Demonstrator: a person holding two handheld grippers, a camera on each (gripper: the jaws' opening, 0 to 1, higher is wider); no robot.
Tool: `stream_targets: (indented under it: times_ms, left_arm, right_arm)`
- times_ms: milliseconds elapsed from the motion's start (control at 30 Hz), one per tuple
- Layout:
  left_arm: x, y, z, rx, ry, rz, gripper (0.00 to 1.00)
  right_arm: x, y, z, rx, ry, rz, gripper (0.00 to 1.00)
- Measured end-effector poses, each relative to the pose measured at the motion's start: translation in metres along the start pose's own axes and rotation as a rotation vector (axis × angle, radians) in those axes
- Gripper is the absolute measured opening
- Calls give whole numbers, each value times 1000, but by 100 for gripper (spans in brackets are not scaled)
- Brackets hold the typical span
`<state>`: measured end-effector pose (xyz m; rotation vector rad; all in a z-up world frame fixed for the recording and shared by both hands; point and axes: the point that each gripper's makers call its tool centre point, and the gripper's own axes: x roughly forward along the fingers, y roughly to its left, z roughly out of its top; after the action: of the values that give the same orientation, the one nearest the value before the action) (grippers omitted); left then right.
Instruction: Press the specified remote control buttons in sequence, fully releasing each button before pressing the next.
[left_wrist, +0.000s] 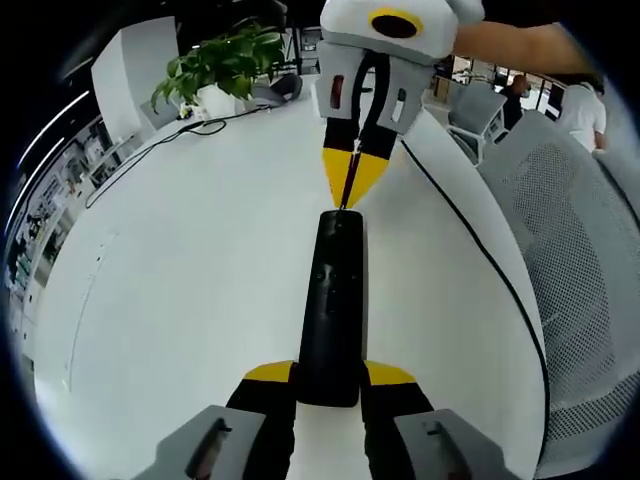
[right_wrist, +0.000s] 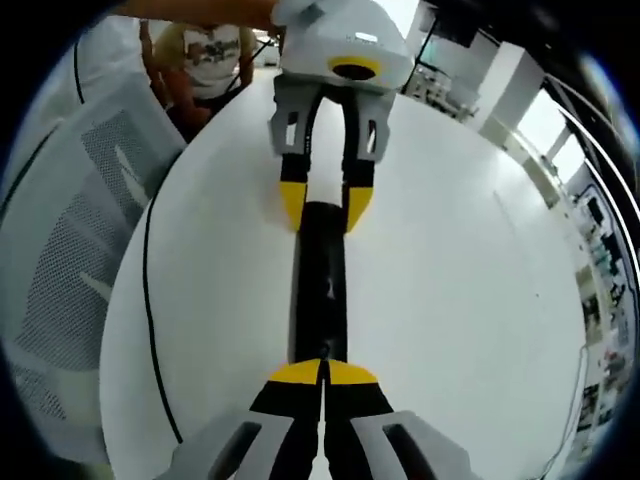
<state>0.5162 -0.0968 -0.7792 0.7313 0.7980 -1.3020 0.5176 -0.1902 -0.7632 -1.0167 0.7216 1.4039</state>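
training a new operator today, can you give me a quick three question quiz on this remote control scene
1. True or false: the left gripper holds one end of the black remote control between its jaws.
2. How do the right gripper jaws stand? A) wide open B) closed together, tips at the remote's other end C) clamped on the cable
3. Fill in: beside the white table stands a white mesh ____.

Key: 1 true. 2 B. 3 chair.
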Motion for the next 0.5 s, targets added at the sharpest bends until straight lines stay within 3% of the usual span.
stream_targets:
  times_ms: [500]
  left_arm:
    - [-1, -1, 1, 4, 5, 2, 24]
  right_arm:
    - [5, -3, -8, -24, 62, 25, 0]
